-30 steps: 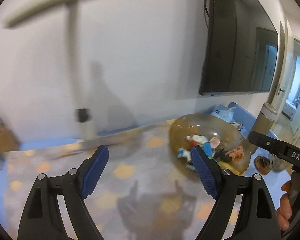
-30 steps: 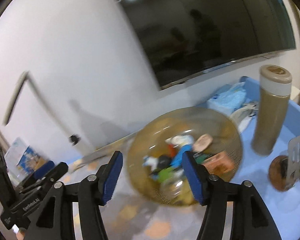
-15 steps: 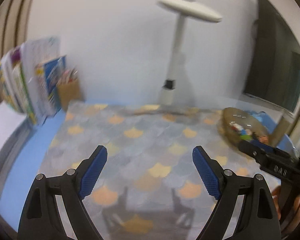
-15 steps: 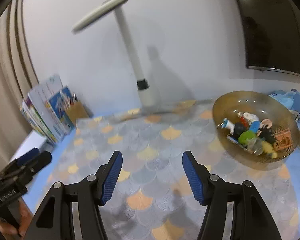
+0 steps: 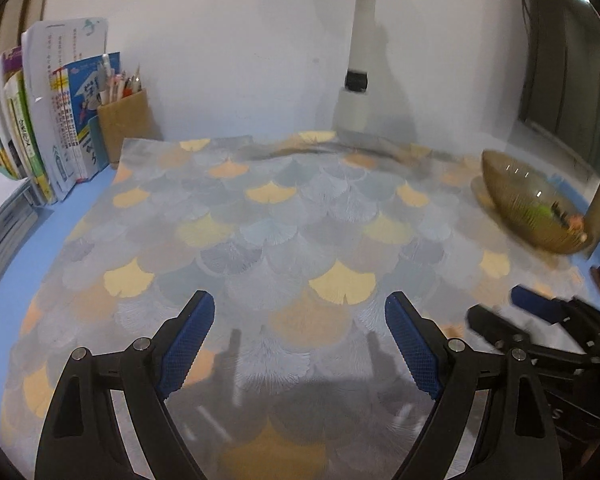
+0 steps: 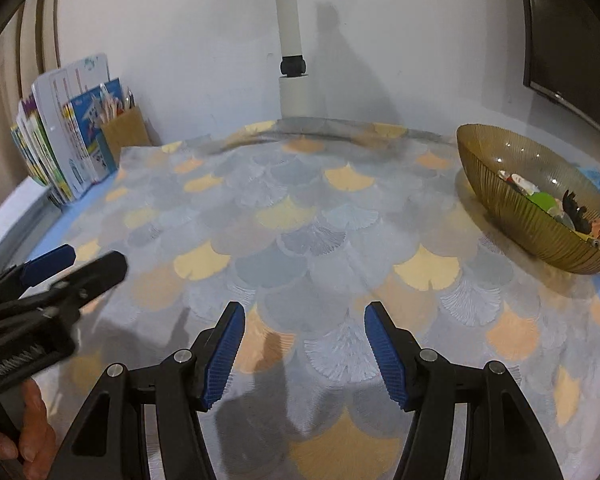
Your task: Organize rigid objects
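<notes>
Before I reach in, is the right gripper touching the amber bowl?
Apart. The right wrist view shows the right gripper open over patterned cloth, amber bowl far off.

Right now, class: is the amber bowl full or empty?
Partly full: the amber bowl holds a small pile of mixed objects below its rim.

Both tools are black plastic frames with triangular cut-outs and silver screws at the pivots. The left gripper (image 5: 300, 344) and right gripper (image 6: 304, 354) have blue ribbed pads (image 6: 224, 356). A coil spring (image 6: 10, 364) shows on the left gripper's side.
</notes>
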`<state>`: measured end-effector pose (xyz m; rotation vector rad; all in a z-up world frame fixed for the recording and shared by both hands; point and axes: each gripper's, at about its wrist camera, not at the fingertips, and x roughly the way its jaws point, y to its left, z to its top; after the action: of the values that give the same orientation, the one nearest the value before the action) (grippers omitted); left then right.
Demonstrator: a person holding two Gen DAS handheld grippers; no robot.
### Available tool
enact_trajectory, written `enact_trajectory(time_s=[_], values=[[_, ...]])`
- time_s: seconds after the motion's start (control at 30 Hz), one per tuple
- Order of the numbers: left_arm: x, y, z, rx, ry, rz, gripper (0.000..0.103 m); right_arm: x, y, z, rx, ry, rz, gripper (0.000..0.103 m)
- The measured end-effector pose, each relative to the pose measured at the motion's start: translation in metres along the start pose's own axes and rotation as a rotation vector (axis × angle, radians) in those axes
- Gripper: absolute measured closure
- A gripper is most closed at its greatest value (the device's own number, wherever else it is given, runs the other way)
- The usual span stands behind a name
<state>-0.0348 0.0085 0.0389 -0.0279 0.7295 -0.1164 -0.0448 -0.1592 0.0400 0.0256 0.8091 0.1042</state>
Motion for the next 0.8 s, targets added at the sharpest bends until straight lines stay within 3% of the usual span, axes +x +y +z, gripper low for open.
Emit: enact_trajectory(time_s=[0.23,0.37,0.5,0.8], values=[[0.004,0.002,-0.005,-0.009,0.027,-0.014,0.017,0.0,0.001,-0.001,-0.002,-0.005,-0.034,0.041],[0.004,-0.006,-0.006,0.022,0.028,0.007,0.017,0.004,-0.003,0.0,0.023,0.02,-0.025,0.036],[0.006,-0.012,-0.007,0.048,0.041,0.023,0.016,0.0,-0.003,-0.001,0.024,0.001,-0.037,0.023],[0.009,-0.011,-0.006,0.042,0.054,0.037,0.016,-0.003,0.003,-0.001,-0.005,-0.015,-0.054,0.019]])
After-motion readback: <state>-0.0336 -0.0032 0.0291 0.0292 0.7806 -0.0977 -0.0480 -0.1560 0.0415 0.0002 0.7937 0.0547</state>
